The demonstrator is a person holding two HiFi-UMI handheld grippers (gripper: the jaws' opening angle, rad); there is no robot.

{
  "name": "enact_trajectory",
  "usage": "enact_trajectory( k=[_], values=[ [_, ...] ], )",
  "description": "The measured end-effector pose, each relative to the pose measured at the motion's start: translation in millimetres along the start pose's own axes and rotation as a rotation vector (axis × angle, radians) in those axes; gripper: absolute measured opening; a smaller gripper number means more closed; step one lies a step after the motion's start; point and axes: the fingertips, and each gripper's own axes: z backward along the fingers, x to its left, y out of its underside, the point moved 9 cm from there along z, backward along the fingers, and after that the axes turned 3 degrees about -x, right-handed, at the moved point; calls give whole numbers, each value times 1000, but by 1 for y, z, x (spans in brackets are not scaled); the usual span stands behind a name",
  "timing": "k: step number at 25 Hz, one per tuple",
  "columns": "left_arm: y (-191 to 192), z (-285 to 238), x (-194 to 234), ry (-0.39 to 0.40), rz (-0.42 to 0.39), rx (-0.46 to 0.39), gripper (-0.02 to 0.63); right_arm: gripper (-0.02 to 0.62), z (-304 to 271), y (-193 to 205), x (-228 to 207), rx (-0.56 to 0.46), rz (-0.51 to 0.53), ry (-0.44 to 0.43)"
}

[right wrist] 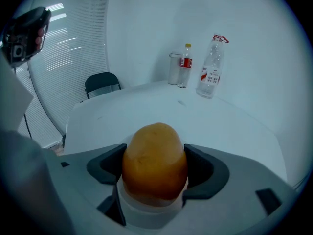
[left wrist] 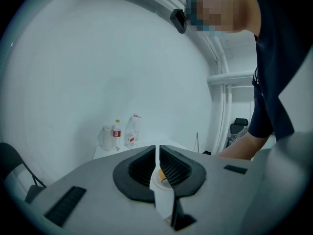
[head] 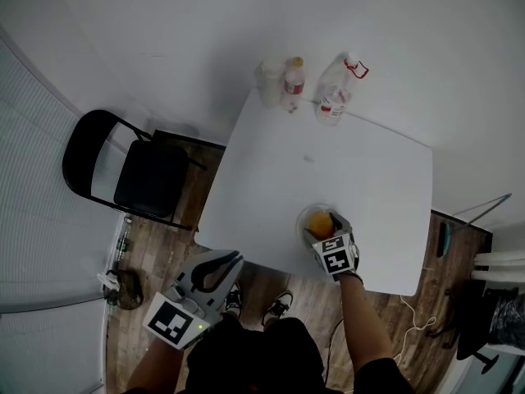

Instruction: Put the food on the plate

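Observation:
The food (head: 319, 220), a smooth orange-brown potato-shaped piece, sits over a small white plate (head: 303, 217) near the front edge of the white table (head: 344, 162). My right gripper (head: 326, 230) is shut on it, a pad pressed to each side. In the right gripper view the food (right wrist: 154, 155) fills the space between the jaws, with the plate rim (right wrist: 146, 214) just beneath. My left gripper (head: 215, 271) hangs off the table's front left, over the floor. Its jaws are shut with nothing between them (left wrist: 157, 155). Through their slit, part of the plate (left wrist: 159, 182) shows.
Two clear bottles (head: 294, 83) (head: 335, 97) and a pale cup (head: 271, 84) stand at the table's far edge. A black folding chair (head: 139, 171) is to the table's left. The person's shoes (head: 279, 304) are on the wooden floor below the front edge.

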Motion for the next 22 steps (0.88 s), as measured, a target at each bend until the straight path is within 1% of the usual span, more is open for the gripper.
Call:
enact_trajectory(
  k=[4,7,10,13,16,19,22],
  values=[
    [2,3,-1,-3,-1,5,43,379,-3,0,0,-5,19,3],
    [3,7,0,-1,-34,22,43,379,-2,-2,3,1,27,3],
    [3,11,4,-12,-49,35,43,379,4,-9,3,-30,24,11],
    [2,17,10,-34,-56,43,43,380,21,-26,4,-103,24,24],
    [-2,21,15,-50,-61,38,43,379,49,-49,6,-213,42,61],
    [-8,22,16,-49,-61,18,43,379,83,-71,6,-330,35,99],
    [-14,25,14,-37,-66,-1,43,379,121,-89,11,-429,29,117]
  ],
)
